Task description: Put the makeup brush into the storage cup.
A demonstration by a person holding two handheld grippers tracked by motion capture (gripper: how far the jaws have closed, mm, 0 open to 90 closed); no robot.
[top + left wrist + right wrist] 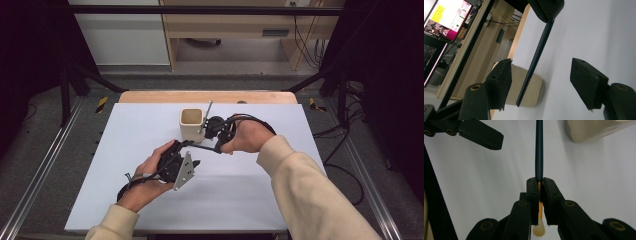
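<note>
Brush: a paintbrush point(539, 150) with a long dark blue handle, an orange-gold ferrule and a pale bristle tuft, held above the desk point(150, 125) between the two grippers, just near of the cup.
Long axis: in the high view the handle point(202, 146) runs almost level, from the right gripper toward the left one, dipping slightly to the right. The bare handle end points at the left gripper; the bristle end points back toward the right hand.
Right gripper point(539, 182): jaws pressed together on the brush just where the handle meets the ferrule; the tuft hangs out behind the pads.
Left gripper point(544, 82): jaws part open and apart from the brush; the handle end point(529, 80) lies in the gap, nearer one pad, touching neither as far as can be seen.
Right gripper view alone: ferrule colour, bristles and the exact clamping point.
Left gripper view alone: faint lettering on the handle, and a lit monitor point(446, 17) beyond the desk's far edge.
High view alone: both hands, cream sleeves, the grey plate on the left gripper.
Container: a cream square cup point(192, 124) standing upright toward the far middle of the desk.
Contents: a thin grey rod point(206, 114) leans out of its right corner; the rest of the inside cannot be made out.
</note>
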